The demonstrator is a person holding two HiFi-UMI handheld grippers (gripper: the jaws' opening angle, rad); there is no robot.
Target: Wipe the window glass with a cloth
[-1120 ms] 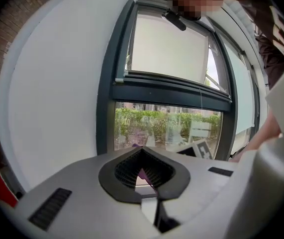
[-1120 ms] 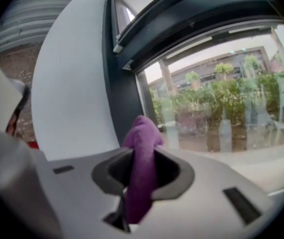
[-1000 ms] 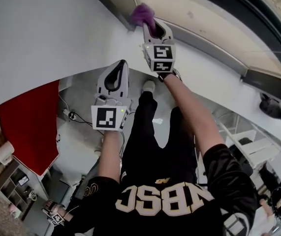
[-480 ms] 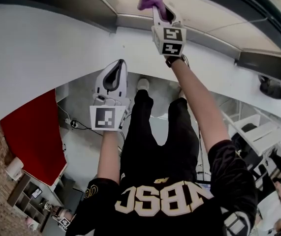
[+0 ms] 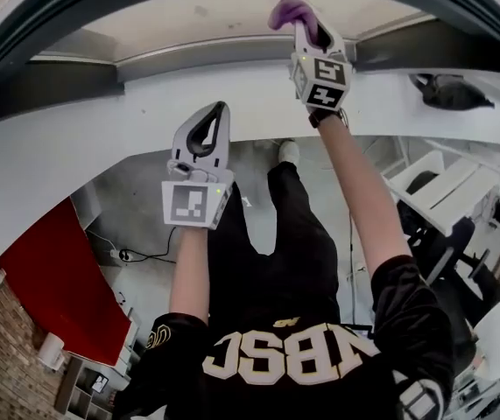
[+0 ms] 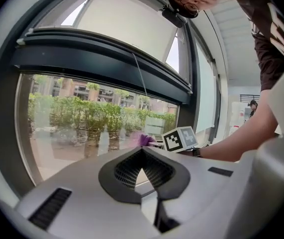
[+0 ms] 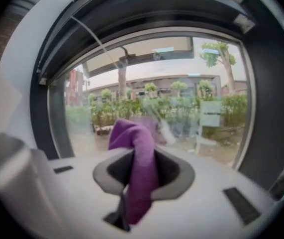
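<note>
1. On the left, my left gripper (image 5: 204, 131) hangs in the air near me, lower than the window. Its two jaws are pressed together, and nothing is between them (image 6: 142, 153). I think it waits out of the way, because one cloth only needs one gripper.

2. Farther away, in the middle, is the window glass (image 6: 72, 128). A dark frame (image 6: 102, 54) goes around it. I can see green bushes (image 7: 132, 108) outside through it. I cannot tell if the glass is clean or dirty, and I see no wet marks or streaks, so I cannot say how much of it is wiped.

3. A bit to the right is the purple cloth (image 5: 289, 11). It sticks out past the jaw tips and flops over in a soft lump (image 7: 132, 138). That lump points at the glass, so the soft part meets the window, not the hard jaws. It looks like it is touching the glass or very close, and there is a faint purple shine in the glass just beside it.

4. On the right, my right gripper (image 5: 309, 31) is held far out and up at the window. Its jaws pinch the cloth tight in the middle (image 7: 142, 166), so the cloth should not slip when I rub.
</note>
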